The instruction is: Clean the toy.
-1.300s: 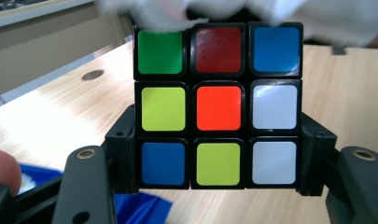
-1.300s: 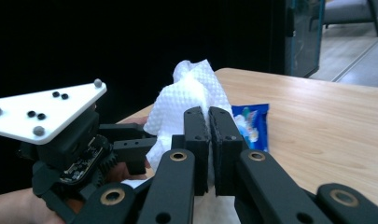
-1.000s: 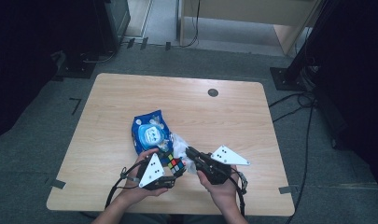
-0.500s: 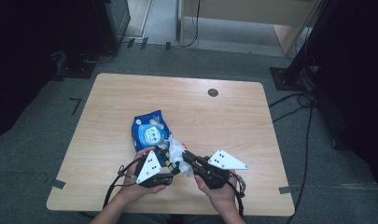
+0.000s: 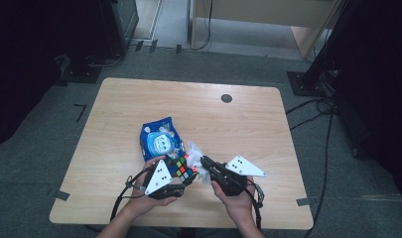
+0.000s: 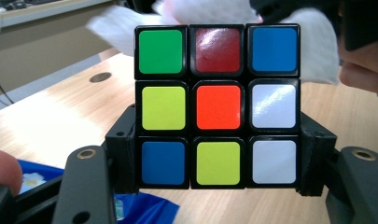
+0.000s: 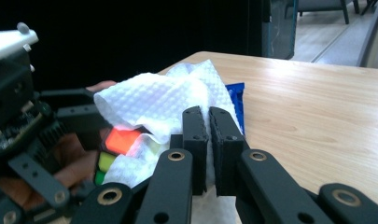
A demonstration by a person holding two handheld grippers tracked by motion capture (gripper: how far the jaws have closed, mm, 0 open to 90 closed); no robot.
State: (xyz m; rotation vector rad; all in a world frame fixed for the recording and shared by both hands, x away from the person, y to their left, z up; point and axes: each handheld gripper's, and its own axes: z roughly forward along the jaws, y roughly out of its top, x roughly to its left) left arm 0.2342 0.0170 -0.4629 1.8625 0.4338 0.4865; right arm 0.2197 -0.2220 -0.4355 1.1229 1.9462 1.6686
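- gripped a scrambled cube [image 6: 217, 106] squarely between the left gripper's [image 5: 184, 182] jaws.
- pinched a white paper towel [image 7: 158, 105] in the right gripper's [image 7: 209, 122] near-closed jaws, pressed against that cube.

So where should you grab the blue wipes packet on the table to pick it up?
Probably by a side edge. The blue wipes packet lies flat on the table, so jaws coming straight down would find little to pinch. Its far and left edges are free. The near end is crowded by the cube and white wipe, so come from the far left.
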